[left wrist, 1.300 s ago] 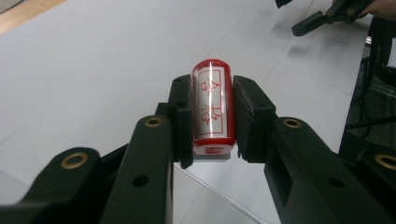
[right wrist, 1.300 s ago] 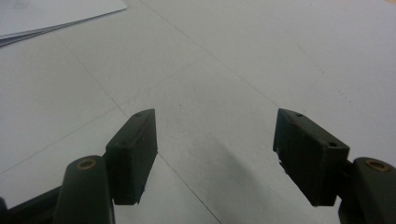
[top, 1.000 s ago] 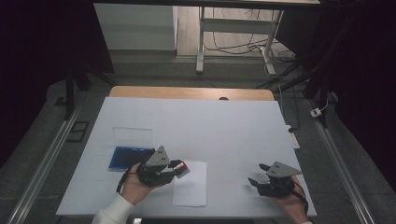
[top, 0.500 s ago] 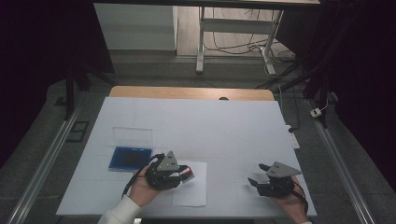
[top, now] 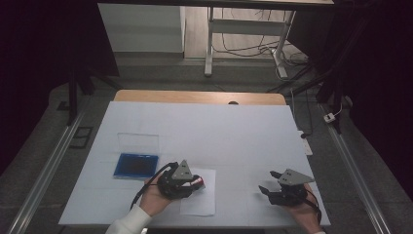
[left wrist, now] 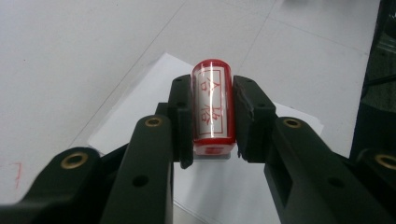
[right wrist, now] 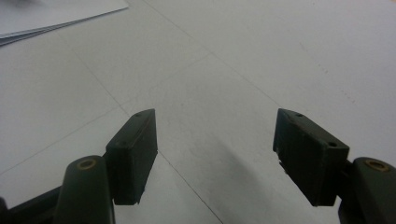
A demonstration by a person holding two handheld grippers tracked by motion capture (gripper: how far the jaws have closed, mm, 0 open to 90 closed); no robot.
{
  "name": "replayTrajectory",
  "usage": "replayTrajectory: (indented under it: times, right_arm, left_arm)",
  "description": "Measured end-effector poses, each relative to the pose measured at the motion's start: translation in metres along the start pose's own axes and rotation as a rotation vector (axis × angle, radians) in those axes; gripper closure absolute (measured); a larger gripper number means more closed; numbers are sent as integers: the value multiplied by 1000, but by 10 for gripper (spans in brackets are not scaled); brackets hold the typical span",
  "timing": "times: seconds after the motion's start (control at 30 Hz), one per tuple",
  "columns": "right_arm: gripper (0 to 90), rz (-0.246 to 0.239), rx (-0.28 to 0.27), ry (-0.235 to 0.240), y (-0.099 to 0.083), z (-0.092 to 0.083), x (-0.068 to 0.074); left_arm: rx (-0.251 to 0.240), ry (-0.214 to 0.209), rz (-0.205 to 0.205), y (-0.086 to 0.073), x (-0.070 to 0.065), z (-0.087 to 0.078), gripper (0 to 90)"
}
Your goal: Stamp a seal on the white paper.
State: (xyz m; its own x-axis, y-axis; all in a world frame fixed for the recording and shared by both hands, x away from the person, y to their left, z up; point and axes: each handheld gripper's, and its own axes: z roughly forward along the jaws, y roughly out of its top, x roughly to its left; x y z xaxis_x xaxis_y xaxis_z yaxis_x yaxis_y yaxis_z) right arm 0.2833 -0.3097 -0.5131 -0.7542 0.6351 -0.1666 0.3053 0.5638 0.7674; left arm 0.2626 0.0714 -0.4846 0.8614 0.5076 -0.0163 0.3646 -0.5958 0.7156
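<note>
My left gripper (left wrist: 212,116) is shut on a red cylindrical stamp (left wrist: 213,108) with red characters on a white label. It hangs over a white sheet of paper (left wrist: 154,93) near the table's front edge. From above, the left gripper (top: 197,183) sits over the paper (top: 198,202), with the stamp (top: 197,182) a small red spot at its tip. My right gripper (right wrist: 215,149) stands open above bare table with nothing between its fingers; in the high view the right gripper (top: 267,184) rests at the front right.
A blue ink pad (top: 136,165) lies left of the paper with its clear lid (top: 138,143) just behind it. The white table (top: 209,131) ends in a wooden strip at the back. Metal rails run along both sides.
My left gripper has moved right and down with the stamp, from beside the ink pad to over the paper. The right gripper has stayed put.
</note>
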Motion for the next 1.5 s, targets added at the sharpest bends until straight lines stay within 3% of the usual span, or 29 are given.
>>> replayTrajectory:
  times: [1.2,1.5]
  right_arm:
    - [306,1,10,-2,-1,0,0]
    - [308,1,14,-5,-1,1,0]
  left_arm:
    - [89,7,19,-3,2,18,699]
    - [91,0,14,-3,3,19,699]
